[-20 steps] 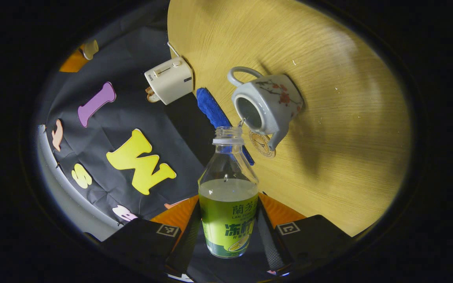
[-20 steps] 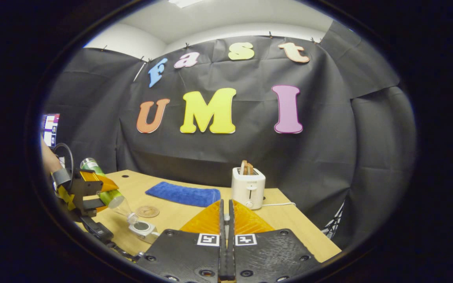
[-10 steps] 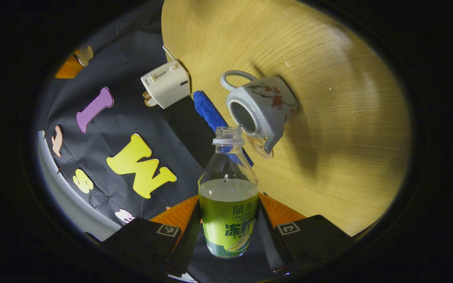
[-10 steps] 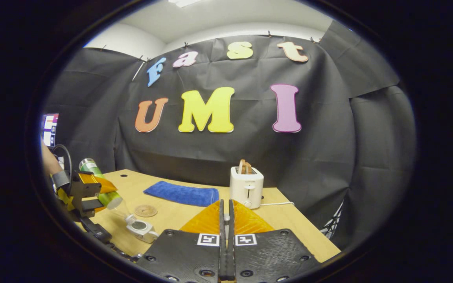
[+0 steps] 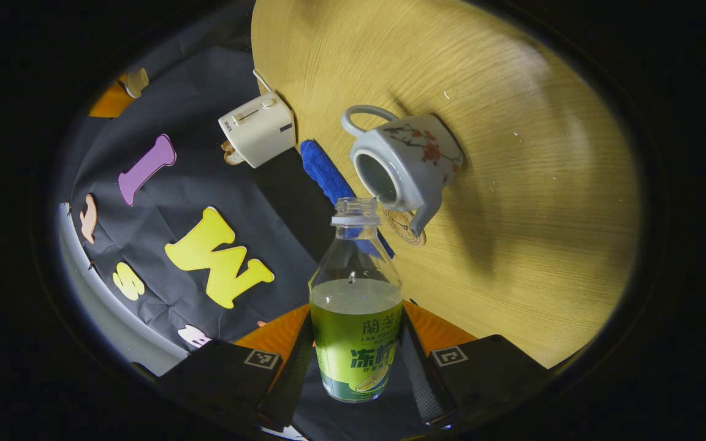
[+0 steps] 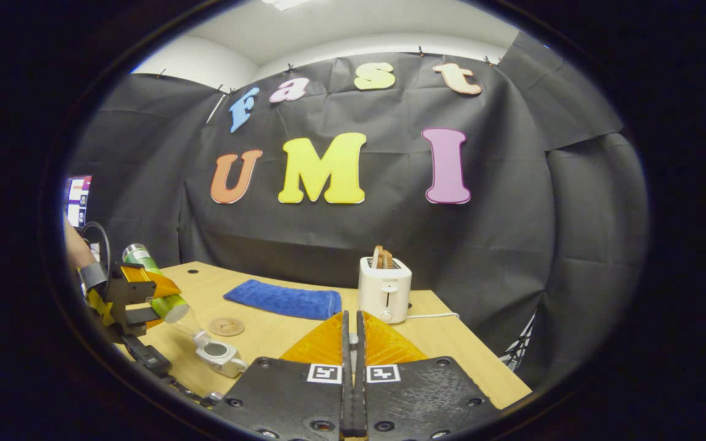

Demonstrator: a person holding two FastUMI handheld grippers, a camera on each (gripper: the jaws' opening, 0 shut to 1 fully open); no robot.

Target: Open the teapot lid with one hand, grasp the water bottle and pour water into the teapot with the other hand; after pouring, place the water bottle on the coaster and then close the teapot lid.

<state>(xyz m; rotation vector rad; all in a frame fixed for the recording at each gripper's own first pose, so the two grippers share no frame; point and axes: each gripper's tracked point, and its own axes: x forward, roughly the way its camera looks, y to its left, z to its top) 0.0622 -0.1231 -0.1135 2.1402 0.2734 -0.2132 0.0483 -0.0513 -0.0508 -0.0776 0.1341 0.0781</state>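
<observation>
Gripping the clear plastic water bottle with the green label (image 5: 356, 318) at its lower half, the left gripper (image 5: 356, 361) is pressing both fingers against the label, one on each side. It is tipping the bottle so that the open neck is pointing at the white ceramic teapot with red blossom painting (image 5: 405, 162), whose lidless mouth is lying just beyond the bottle's rim. Liquid is sitting level about halfway up the bottle. A round wooden coaster (image 5: 405, 225) is lying on the light wooden table (image 5: 512, 214) just beside the teapot's spout, and a folded blue cloth (image 5: 328, 174) is lying past it, near a white toaster (image 5: 258, 128). In the right gripper view, the right gripper (image 6: 353, 367) is hovering above the table with its fingers pressed together; I cannot tell whether anything is caught between them. Far to its left, a hand is tilting the bottle (image 6: 157, 294) over the teapot (image 6: 221, 356)
</observation>
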